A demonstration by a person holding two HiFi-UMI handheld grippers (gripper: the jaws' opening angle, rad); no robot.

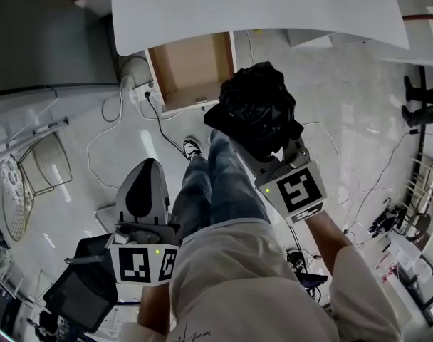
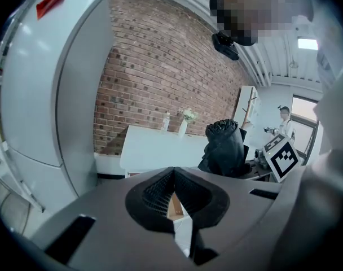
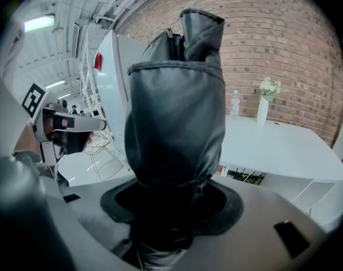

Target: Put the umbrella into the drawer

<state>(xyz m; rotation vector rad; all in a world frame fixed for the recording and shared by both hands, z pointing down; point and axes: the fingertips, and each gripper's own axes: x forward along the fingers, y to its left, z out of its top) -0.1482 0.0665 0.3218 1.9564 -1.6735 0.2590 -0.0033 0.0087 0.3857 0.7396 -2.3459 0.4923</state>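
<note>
Drawer (image 1: 190, 68) stands open under the white table (image 1: 273, 6) in the head view, with the folded black umbrella (image 1: 256, 109) beside it. In its own view the left gripper (image 2: 172, 176) is closed and empty. The right gripper (image 3: 171, 203) clamps the umbrella's lower end in its view; this looks like the carrying step, with lowering into the drawer likely next

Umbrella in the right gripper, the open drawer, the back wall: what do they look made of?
The umbrella looks like black fabric with a faint sheen, creased and gathered; probably a coated synthetic. The drawer shows a brown matte inside, likely wood board, with a white rim. The wall is red-brown brick, matte, with pale mortar lines.
</note>
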